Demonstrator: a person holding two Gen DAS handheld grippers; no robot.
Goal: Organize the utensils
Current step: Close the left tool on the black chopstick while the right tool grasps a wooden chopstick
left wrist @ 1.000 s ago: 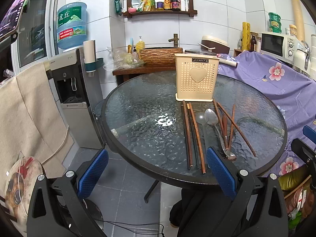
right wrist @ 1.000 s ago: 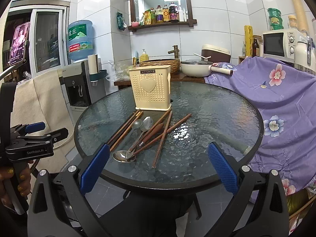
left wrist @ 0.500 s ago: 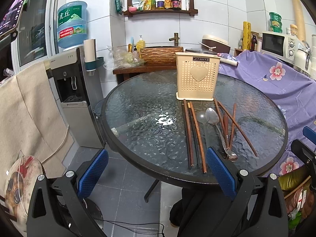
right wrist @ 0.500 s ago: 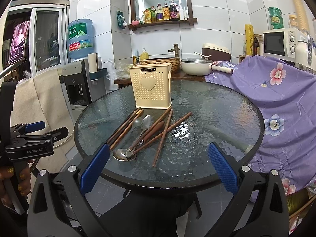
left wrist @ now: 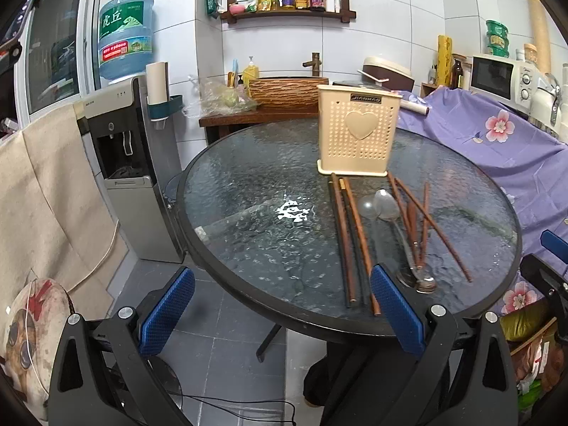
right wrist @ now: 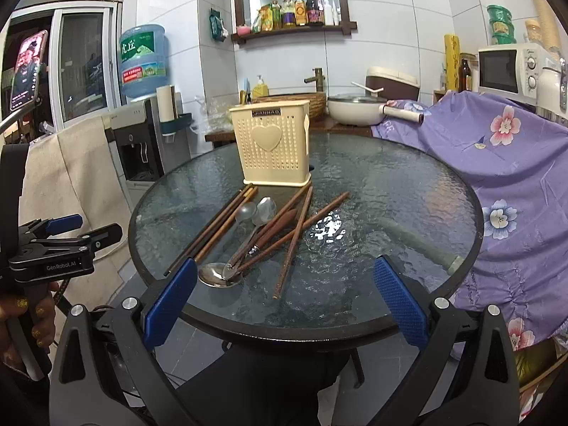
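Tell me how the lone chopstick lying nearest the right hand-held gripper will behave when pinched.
The lone chopstick looks like thin, straight wood, so probably stiff and light. It lies flat on the textured glass table, so the pads may struggle to get under it. Its far end crosses other chopsticks, so lifting could nudge them.

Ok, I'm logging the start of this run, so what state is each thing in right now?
left gripper: open, empty
right gripper: open, empty
utensil holder: upright, nothing seen sticking out
chopsticks: loose on the glass table
spoons: lying flat among chopsticks
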